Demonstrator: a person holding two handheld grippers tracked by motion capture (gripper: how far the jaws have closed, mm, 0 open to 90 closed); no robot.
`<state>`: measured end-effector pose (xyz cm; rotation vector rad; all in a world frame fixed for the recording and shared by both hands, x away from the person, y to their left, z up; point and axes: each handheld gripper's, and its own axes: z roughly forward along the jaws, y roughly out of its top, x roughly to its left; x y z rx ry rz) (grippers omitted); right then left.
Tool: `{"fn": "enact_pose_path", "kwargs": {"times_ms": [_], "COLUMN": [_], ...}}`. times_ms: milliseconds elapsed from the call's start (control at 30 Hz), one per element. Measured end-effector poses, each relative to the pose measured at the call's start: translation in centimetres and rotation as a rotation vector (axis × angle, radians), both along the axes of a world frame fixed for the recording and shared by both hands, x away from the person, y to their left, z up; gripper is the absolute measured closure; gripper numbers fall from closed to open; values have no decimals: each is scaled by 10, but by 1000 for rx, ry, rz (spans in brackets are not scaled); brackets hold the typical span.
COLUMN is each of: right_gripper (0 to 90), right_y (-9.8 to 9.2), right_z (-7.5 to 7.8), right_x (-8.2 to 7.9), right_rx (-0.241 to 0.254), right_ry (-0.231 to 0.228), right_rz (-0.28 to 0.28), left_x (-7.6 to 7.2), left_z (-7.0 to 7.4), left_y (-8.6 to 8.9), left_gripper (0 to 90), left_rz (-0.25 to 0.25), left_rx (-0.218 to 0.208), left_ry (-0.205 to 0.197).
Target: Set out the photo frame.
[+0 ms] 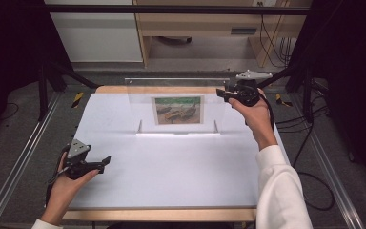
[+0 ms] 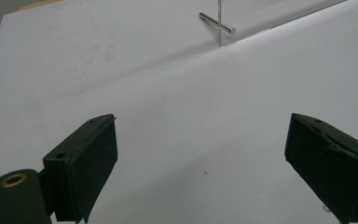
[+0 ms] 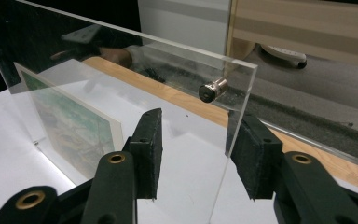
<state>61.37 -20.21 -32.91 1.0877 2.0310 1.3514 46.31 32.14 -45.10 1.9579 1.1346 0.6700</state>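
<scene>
One clear acrylic panel (image 1: pixel 181 102) standing near the table's (image 1: pixel 171 167) far edge, one printed picture (image 1: pixel 177 110) in it, two metal feet (image 1: pixel 139 127) beneath, one metal stud (image 3: pixel 213 89) at its corner, two tongs (image 1: pixel 106 162), two hands (image 1: pixel 66 183)

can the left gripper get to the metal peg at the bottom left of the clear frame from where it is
Probably yes. The left gripper hovers open over the white table, and nothing lies on the sheet between it and the peg under the clear frame. The right gripper works the far edge.

l tongs (image 1: pixel 106 161) wide open, low near side | r tongs (image 1: pixel 220 94) parted, arm reached fwd, raised
</scene>
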Motion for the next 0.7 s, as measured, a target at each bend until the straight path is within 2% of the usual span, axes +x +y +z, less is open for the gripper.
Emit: {"fn": "enact_pose_path", "kwargs": {"times_ms": [133,300,433,533,700], "right_gripper": [526,360,242,169,117], "right_y": [0,1,-1,-3,-5], "right_z": [0,0,0,0,0], "right_x": [0,-3,-14,-24,-40], "right_rx": [-11,-43,-79,-115,-146], "right_ry": [0,3,-13,-3,-6], "right_rz": [-4,-42,-82,-104,-118], "left_x": [0,1,1,1,1], "left_z": [-1,-3,-3,-3,-4], "left_y": [0,0,-1,-2,-2], "left_gripper": [92,88,76,64,53], "left_rz": [0,0,5,6,8], "left_rx": [3,14,13,13,16], "left_ry": [-2,4,4,8,9]}}
